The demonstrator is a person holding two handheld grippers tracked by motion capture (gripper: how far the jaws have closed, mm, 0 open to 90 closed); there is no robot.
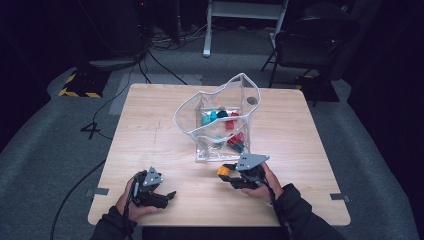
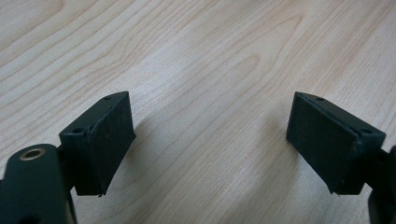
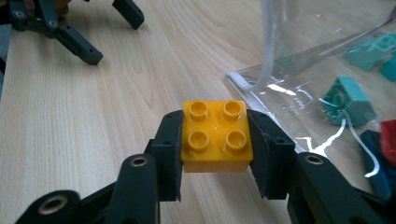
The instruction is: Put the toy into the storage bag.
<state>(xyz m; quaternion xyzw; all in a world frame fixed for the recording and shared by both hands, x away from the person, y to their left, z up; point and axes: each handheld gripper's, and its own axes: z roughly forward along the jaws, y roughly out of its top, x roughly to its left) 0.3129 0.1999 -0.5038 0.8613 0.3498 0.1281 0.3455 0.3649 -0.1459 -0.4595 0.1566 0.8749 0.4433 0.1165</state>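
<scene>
Wooden tabletop (image 1: 150,125) stretched under both claws. My right gripper (image 1: 226,173) was clamped on the yellow brick (image 3: 215,135). The clear bag (image 1: 240,85) stood just ahead and right of it. My left gripper (image 1: 169,195) sat farther off, jaws apart, empty.

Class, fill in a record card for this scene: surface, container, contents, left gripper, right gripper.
surface: wooden table
container: clear bag, open at the top, standing on the table
contents: teal, red and blue bricks
left gripper: open, nothing between the jaws, low over the table
right gripper: closed on a yellow brick, beside the bag
</scene>
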